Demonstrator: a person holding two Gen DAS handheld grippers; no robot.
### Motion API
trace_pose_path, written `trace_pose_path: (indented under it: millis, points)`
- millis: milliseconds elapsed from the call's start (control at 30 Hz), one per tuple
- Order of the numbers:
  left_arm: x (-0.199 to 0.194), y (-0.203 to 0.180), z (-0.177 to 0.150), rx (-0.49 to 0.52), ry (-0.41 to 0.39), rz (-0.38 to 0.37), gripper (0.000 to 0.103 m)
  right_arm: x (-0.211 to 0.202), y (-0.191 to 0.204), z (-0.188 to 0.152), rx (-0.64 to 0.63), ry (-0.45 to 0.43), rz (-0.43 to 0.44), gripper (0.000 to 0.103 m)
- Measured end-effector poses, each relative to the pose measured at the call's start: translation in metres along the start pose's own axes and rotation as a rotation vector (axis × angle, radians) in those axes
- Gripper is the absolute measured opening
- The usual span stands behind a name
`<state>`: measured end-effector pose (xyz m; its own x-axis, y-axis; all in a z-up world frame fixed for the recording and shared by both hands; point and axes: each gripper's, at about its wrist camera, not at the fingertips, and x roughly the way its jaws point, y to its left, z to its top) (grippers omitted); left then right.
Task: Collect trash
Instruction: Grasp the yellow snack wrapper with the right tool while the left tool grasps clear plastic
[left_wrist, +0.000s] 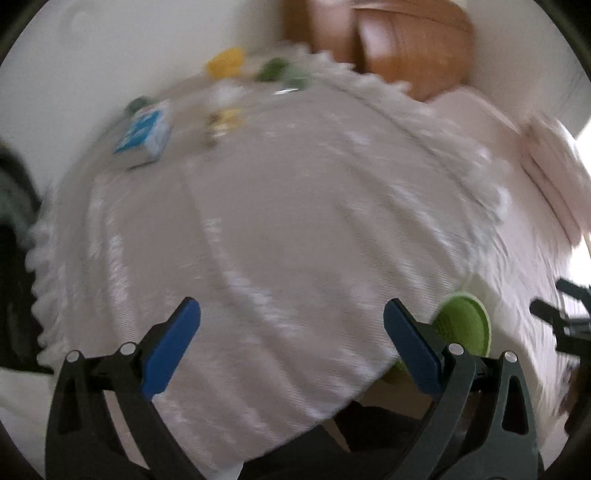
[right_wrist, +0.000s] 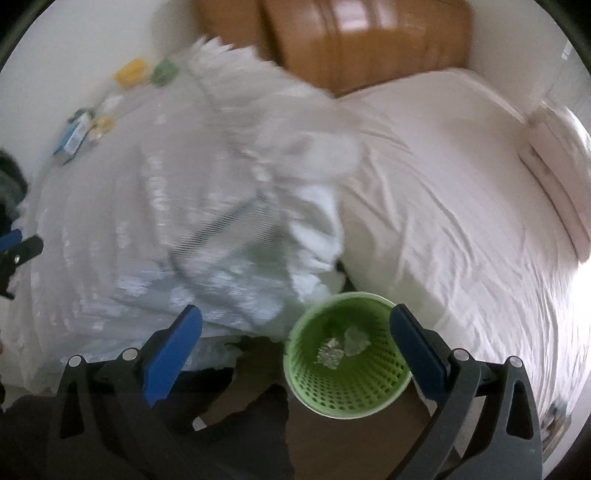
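Observation:
A green perforated bin (right_wrist: 347, 373) stands on the floor by the bed, holding two crumpled foil scraps (right_wrist: 341, 349); in the left wrist view the same bin (left_wrist: 463, 326) peeks out behind my right finger. A blue and white carton (left_wrist: 144, 134) lies at the far left of the white throw (left_wrist: 277, 229), with small yellow and white litter (left_wrist: 225, 118) beside it. The carton (right_wrist: 74, 134) also shows in the right wrist view. My left gripper (left_wrist: 291, 347) is open above the throw with nothing in it. My right gripper (right_wrist: 295, 350) is open, hovering next to the bin.
A yellow object (left_wrist: 225, 62) and a green object (left_wrist: 275, 70) sit at the far edge of the throw. A brown wooden headboard (right_wrist: 351, 44) stands behind. White bed sheets (right_wrist: 461, 206) fill the right. Dark fabric (right_wrist: 236, 428) lies on the floor beside the bin.

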<state>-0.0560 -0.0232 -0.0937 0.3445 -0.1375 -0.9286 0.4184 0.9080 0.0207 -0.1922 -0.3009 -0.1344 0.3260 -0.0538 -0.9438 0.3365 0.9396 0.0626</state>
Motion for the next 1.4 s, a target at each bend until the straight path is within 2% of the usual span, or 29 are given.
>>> trace_pose_path:
  millis: [200,333,500,633,700,833,1033,1100,1200,1233,1267,1333,1400]
  points:
    - [0.016,0.07,0.013,-0.13,0.003,0.061,0.095,0.013,0.065,0.029,-0.068,0.025,0.059,0.1]
    - [0.029,0.104,0.023,-0.155,0.009,0.085,0.095,0.021,0.108,0.052,-0.111,0.035,0.084,0.1]
    - [0.043,0.142,0.035,-0.205,0.018,0.083,0.095,0.04,0.167,0.102,-0.133,0.039,0.125,0.1]
    - [0.05,0.164,0.046,-0.228,0.007,0.088,0.095,0.066,0.224,0.156,-0.125,0.044,0.167,0.1]
    - [0.053,0.173,0.053,-0.232,0.001,0.089,0.095,0.083,0.256,0.184,-0.129,0.045,0.166,0.1]
    - [0.057,0.19,0.062,-0.242,0.0,0.077,0.095,0.104,0.299,0.22,-0.134,0.03,0.154,0.1]
    - [0.062,0.198,0.074,-0.214,0.005,0.074,0.095,0.135,0.34,0.255,-0.129,0.049,0.053,0.1]
    - [0.062,0.197,0.08,-0.185,-0.005,0.072,0.095,0.142,0.346,0.259,-0.133,0.058,0.027,0.091]
    - [0.064,0.196,0.089,-0.148,-0.017,0.065,0.095,0.146,0.345,0.262,-0.135,0.066,0.034,0.063]
    - [0.065,0.195,0.094,-0.135,-0.021,0.059,0.095,0.147,0.344,0.263,-0.13,0.069,0.048,0.045]
    - [0.065,0.194,0.098,-0.123,-0.027,0.055,0.095,0.148,0.342,0.264,-0.117,0.077,0.07,0.032]
    - [0.067,0.191,0.109,-0.092,-0.042,0.045,0.095,0.144,0.331,0.264,-0.1,0.083,0.094,0.023]
    - [0.069,0.185,0.122,-0.061,-0.053,0.032,0.095,0.138,0.325,0.262,-0.098,0.073,0.098,0.021]
